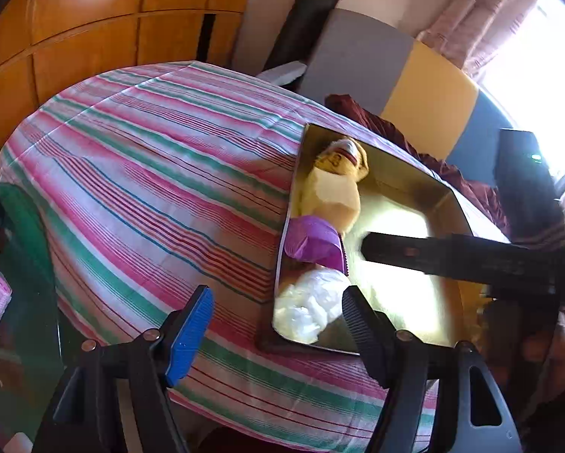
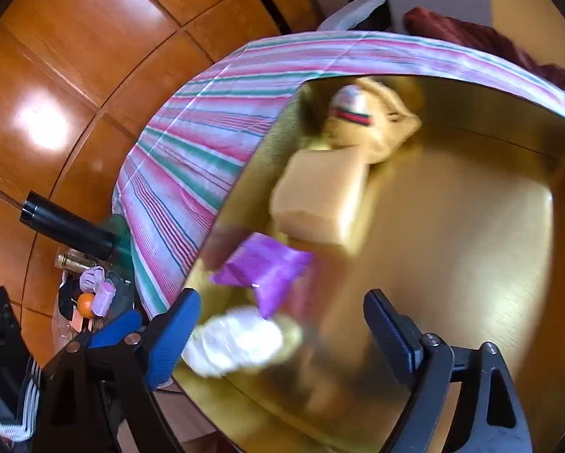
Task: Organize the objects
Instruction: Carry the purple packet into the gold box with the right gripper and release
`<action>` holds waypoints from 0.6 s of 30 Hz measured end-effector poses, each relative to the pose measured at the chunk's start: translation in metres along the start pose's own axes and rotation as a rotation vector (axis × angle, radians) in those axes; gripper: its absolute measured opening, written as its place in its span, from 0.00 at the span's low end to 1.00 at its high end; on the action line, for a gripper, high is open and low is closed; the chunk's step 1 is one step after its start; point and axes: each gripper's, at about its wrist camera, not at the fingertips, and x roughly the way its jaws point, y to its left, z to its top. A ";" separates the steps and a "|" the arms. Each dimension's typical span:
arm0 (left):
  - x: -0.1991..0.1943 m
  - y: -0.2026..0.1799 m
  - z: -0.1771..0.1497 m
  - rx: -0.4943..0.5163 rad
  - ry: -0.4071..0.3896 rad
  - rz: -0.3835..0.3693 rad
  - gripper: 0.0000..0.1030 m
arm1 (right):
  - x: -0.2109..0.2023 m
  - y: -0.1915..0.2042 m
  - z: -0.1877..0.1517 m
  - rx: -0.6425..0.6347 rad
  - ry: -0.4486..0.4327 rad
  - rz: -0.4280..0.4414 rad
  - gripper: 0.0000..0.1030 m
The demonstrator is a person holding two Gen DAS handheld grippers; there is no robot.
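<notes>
Squarely over the gold box (image 2: 252, 173), with the right tool (image 2: 282, 298) spread wide and gripping nothing. Just ahead of its tips, low and left of centre in the right wrist view: purple packet (image 2: 267, 271), blurred, lying on the box floor, long axis slanting from lower left up to the right. Touching none of the pads, as far as can be told.

Lined up along the box's left wall, top to bottom of the frame: tan pouch (image 2: 362, 120) with a striped band, beige block (image 2: 320, 196), the packet, then a crumpled white bag (image 2: 237, 339) by the blue pad. Bare gold across the whole right half of the box.

From the left wrist view, same row: pouch (image 1: 339, 158), block (image 1: 335, 192), packet (image 1: 314, 241), bag (image 1: 312, 302), all hugging the box wall (image 1: 288, 207) at centre right. Reaching in from the right edge, one dark finger of the right tool (image 1: 433, 253).

About half open and empty: left tool (image 1: 278, 298), low in the frame, over the striped cloth (image 1: 150, 170) and the near left corner of the box.

Probably still to sort: small clutter (image 2: 93, 298) at lower left of the right wrist view, an orange and pink rollers among it, well apart from the box. Clearly nearer to that pile: left tool. For either tool, a swing away to the lower left, then back over the left wall.
</notes>
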 end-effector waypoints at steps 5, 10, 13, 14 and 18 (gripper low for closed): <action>0.003 -0.012 -0.005 0.040 0.010 -0.017 0.69 | -0.048 -0.022 -0.024 0.016 -0.072 -0.053 0.95; 0.006 -0.025 -0.010 0.074 0.025 -0.027 0.69 | -0.109 -0.064 -0.048 0.092 -0.168 -0.107 0.99; 0.008 -0.035 -0.011 0.095 0.033 0.009 0.69 | -0.147 -0.098 -0.064 0.160 -0.229 -0.152 0.99; 0.007 -0.037 -0.010 0.089 0.034 0.008 0.69 | -0.160 -0.110 -0.069 0.185 -0.247 -0.176 0.99; -0.001 -0.049 -0.004 0.132 0.001 0.023 0.69 | -0.210 -0.160 -0.091 0.287 -0.307 -0.263 0.99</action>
